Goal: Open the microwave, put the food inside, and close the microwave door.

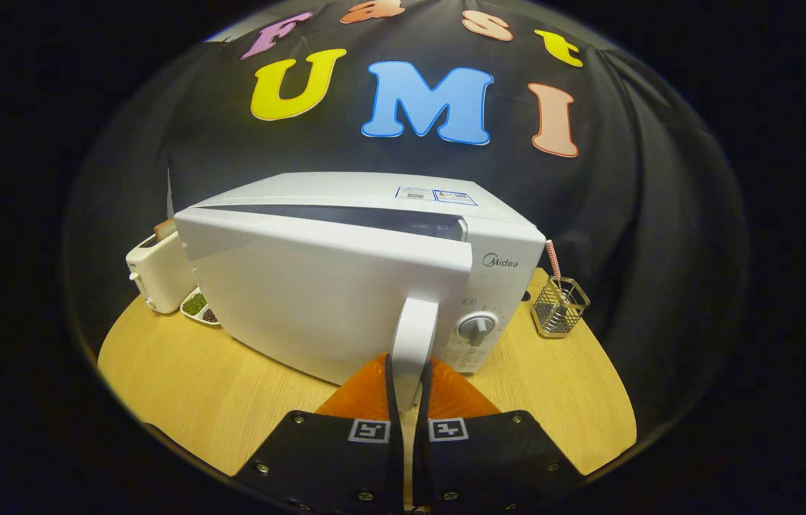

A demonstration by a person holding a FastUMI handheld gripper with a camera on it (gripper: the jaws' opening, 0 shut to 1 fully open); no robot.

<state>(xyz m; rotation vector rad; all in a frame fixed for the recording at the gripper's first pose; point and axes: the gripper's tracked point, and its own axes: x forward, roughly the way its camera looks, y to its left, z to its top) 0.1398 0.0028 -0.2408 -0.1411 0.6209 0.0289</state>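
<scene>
A white microwave [345, 236] stands on the wooden table [195, 386]. Its door [302, 293] is swung partly out, with a dark gap showing along the top between door and body. The door's vertical white handle [413, 343] sits between my two fingers, and my gripper [408, 379] is shut on its lower part. A control knob [475, 327] is on the panel right of the handle. A small white dish with green and dark food [200, 307] lies on the table left of the microwave, partly hidden behind the door.
A cream toaster [158, 270] stands at the back left beside the dish. A wire holder [558, 306] with a striped straw stands to the right of the microwave. Bare tabletop lies in front on both sides of my fingers.
</scene>
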